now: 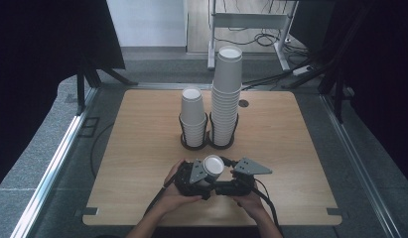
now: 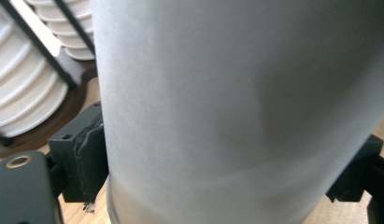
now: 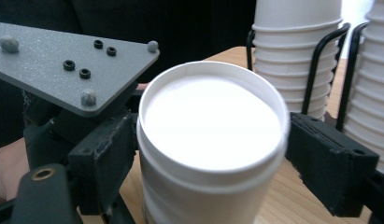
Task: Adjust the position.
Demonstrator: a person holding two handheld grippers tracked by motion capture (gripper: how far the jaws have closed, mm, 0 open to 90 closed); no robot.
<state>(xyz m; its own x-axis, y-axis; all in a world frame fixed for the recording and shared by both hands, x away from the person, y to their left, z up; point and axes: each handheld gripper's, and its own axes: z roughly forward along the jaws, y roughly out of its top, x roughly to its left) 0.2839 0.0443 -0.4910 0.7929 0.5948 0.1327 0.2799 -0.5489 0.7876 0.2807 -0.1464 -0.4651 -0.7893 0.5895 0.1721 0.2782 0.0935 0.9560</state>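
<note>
The left claw point(image 1: 204, 174) is clenched on the cup point(image 1: 212, 167), upright above the worktop's point(image 1: 291, 148) near edge. The right claw point(image 1: 226, 171) flanks its rim; I cannot tell whether it grips.

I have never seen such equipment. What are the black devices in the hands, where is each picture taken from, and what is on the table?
A person holds a hand-operated claw in each hand: the left claw and the right claw. One picture comes from a fixed camera above; the other two come from cameras riding on each claw. On the wooden table stand two wire racks with white paper cups, a short stack and a tall stack. Both claws flank one paper cup; the left claw grips it, and the right claw's pads sit at its rim.
</note>
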